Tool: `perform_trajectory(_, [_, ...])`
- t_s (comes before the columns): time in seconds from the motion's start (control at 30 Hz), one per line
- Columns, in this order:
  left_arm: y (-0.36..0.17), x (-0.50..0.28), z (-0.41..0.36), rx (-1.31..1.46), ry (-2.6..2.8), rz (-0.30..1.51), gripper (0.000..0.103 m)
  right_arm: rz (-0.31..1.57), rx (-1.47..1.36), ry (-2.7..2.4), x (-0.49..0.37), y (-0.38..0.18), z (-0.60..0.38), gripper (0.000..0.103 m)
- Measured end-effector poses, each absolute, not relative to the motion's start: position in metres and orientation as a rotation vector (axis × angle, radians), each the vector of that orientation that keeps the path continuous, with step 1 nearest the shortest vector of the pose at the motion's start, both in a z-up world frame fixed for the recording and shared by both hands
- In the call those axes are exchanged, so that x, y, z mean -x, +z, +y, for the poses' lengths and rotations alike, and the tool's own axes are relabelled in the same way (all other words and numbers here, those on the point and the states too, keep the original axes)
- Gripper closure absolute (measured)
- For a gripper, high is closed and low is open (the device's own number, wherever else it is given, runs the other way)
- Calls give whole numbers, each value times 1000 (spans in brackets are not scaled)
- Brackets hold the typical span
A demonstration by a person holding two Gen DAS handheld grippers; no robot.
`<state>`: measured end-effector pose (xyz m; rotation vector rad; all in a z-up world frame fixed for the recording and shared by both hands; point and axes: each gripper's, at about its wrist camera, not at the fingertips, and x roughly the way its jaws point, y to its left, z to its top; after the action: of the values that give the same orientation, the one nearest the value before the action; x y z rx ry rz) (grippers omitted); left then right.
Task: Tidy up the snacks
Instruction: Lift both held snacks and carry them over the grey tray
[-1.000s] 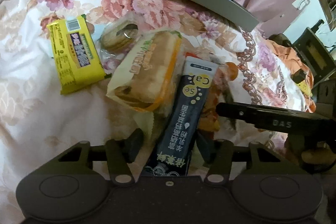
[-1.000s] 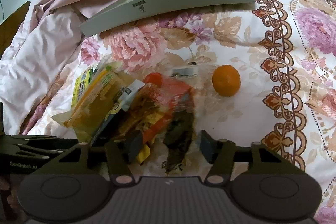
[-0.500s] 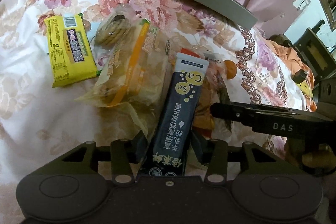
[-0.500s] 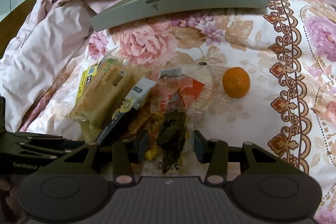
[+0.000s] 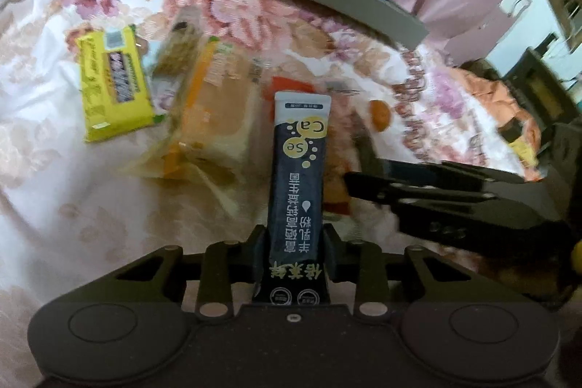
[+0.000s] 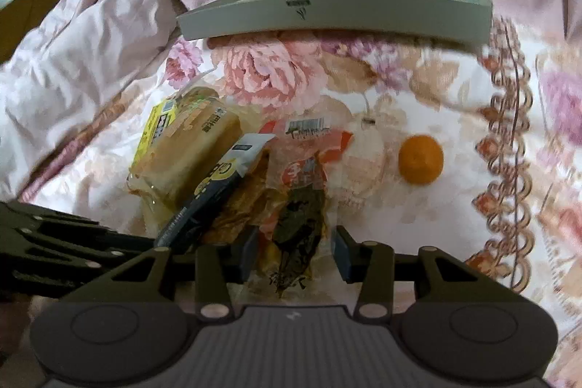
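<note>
Far beyond both jaws lies a grey tray (image 6: 334, 19). The left gripper (image 5: 293, 242) has its jaws clamped on a dark sachet (image 5: 299, 177), apparently lifting it; next, carrying it trayward. The right gripper (image 6: 294, 253), jaws part-open, straddles a dark-leaf packet (image 6: 296, 224).
</note>
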<state>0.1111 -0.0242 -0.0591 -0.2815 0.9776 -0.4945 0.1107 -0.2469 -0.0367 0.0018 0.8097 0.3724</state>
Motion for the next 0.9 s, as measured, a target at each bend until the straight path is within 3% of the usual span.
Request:
perform_trajectory(0.3, [-53, -96, -34, 265, -525, 888, 71, 688, 156, 310, -97, -28, -235, 56])
perform_trajectory(0.9, [-9, -110, -30, 335, -431, 602, 71, 299, 195, 213, -87, 5, -241, 55])
